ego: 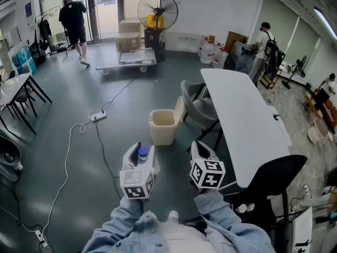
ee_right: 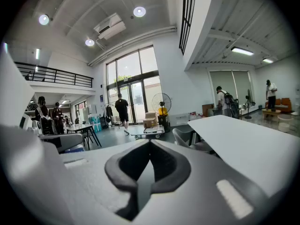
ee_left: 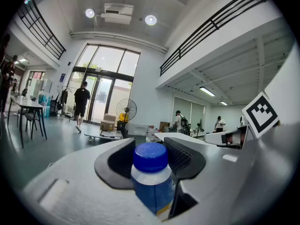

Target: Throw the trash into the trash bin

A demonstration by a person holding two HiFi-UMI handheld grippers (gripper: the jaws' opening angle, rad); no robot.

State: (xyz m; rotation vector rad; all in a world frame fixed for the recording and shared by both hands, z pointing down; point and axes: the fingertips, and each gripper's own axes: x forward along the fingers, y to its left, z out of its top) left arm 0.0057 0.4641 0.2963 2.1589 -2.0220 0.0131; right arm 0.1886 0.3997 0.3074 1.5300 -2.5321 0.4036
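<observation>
A small bottle [ego: 142, 153] with a blue cap and blue label stands upright between the jaws of my left gripper [ego: 140, 147], which is shut on it. In the left gripper view the bottle [ee_left: 151, 175] fills the gap between the dark pads of the left gripper [ee_left: 150, 148]. The beige trash bin [ego: 163, 126] stands open on the floor just ahead, a little right of the bottle. My right gripper [ego: 196, 146] hovers beside the left one, near the table's corner. In the right gripper view the right gripper [ee_right: 149, 149] is shut, with nothing between its pads.
A long white table [ego: 242, 115] runs along the right, with a grey chair [ego: 197, 107] behind the bin and a black chair [ego: 274, 178] close by. A cable and power strip [ego: 97, 116] lie on the floor at left. A cart [ego: 129, 59], a fan [ego: 157, 9] and people are far off.
</observation>
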